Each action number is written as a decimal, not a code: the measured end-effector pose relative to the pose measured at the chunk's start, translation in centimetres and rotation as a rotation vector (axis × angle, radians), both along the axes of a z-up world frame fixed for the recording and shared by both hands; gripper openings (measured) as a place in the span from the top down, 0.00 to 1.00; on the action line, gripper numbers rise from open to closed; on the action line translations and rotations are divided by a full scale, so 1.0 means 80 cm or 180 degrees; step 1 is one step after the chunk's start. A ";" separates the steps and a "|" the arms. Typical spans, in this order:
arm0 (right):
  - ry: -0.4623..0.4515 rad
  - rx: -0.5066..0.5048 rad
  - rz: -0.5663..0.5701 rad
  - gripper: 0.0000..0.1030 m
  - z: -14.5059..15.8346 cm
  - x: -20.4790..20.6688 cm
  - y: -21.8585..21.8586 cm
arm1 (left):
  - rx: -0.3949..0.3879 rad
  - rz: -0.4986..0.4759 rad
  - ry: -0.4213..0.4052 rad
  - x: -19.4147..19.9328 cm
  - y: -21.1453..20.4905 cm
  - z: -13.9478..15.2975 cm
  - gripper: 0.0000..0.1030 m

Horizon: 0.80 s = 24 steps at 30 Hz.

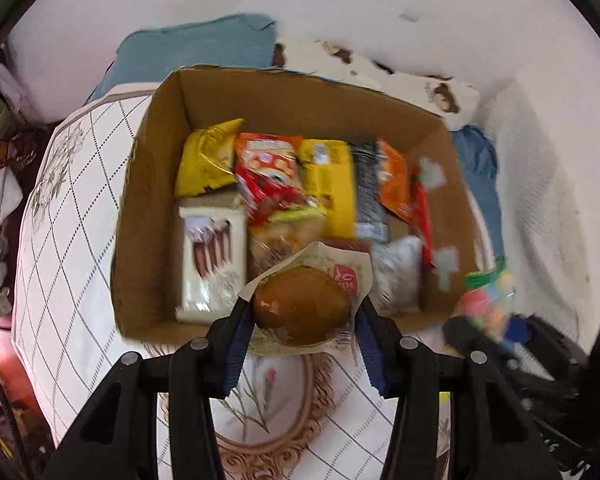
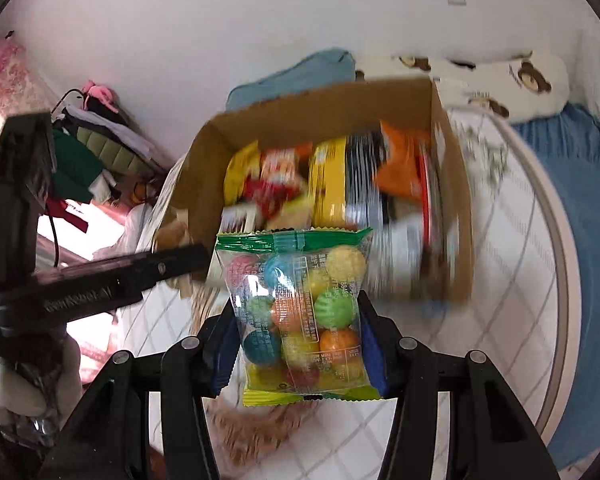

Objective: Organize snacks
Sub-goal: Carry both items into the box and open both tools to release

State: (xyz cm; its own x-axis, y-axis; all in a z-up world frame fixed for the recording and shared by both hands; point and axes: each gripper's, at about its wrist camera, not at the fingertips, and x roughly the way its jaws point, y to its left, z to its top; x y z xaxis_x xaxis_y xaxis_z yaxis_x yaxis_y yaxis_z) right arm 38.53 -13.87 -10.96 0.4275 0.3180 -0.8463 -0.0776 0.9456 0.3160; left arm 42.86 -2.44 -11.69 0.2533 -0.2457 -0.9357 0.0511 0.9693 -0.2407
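An open cardboard box (image 1: 148,184) sits on a round white table and holds several snack packs, yellow, red, orange and white. My left gripper (image 1: 303,312) is shut on a wrapped brown cake (image 1: 302,306) and holds it over the box's near edge. My right gripper (image 2: 296,320) is shut on a clear bag of coloured gumballs (image 2: 300,304), in front of the box (image 2: 452,216). The bag and the right gripper also show blurred at the right of the left wrist view (image 1: 488,304). The left gripper shows at the left of the right wrist view (image 2: 140,272).
The table (image 1: 60,240) has a white cloth with a diamond grid and a brown oval mat (image 1: 284,412). Behind it are a teal pillow (image 1: 196,52), a bear-print cushion (image 2: 512,76) and blue bedding (image 2: 576,184). Clothes pile up at the left (image 2: 96,148).
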 end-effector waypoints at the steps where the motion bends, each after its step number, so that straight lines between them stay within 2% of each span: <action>1: 0.0001 -0.0051 0.0003 0.47 -0.002 0.019 0.002 | 0.0017 0.0001 0.0047 0.007 0.002 -0.005 0.55; 4: 0.0070 -0.0171 -0.0014 0.47 -0.016 0.065 0.008 | 0.0119 0.0044 0.0263 0.047 0.009 -0.037 0.55; 10: 0.0359 -0.0351 -0.0089 0.47 -0.065 0.139 0.012 | 0.0459 0.0003 0.0464 0.086 0.010 -0.083 0.55; 15: 0.0576 -0.0429 -0.0149 0.45 -0.102 0.173 0.016 | 0.0425 -0.0003 0.0700 0.095 0.012 -0.112 0.54; 16: 0.0641 -0.0417 -0.0158 0.36 -0.109 0.176 0.016 | 0.0393 0.0012 0.0739 0.096 0.013 -0.117 0.53; 17: 0.0711 -0.0413 -0.0188 0.26 -0.116 0.180 0.014 | 0.0390 0.0015 0.0751 0.096 0.013 -0.119 0.47; 18: 0.0749 -0.0463 -0.0221 0.04 -0.120 0.184 0.012 | 0.0406 -0.0003 0.0754 0.096 0.013 -0.122 0.30; 20: 0.0762 -0.0509 -0.0242 0.00 -0.121 0.186 0.009 | 0.0527 -0.0003 0.0674 0.095 0.014 -0.121 0.15; 24: 0.0767 -0.0553 -0.0199 0.00 -0.116 0.185 0.009 | 0.0416 0.0063 0.0592 0.093 0.020 -0.112 0.13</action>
State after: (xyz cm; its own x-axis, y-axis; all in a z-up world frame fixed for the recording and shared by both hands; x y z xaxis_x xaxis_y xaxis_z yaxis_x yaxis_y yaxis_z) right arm 53.36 -13.12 -20.20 0.2219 0.1391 -0.9651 0.0401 0.9876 0.1515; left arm 50.31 -0.84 -20.68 0.0771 -0.1160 -0.9903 -0.0020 0.9932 -0.1165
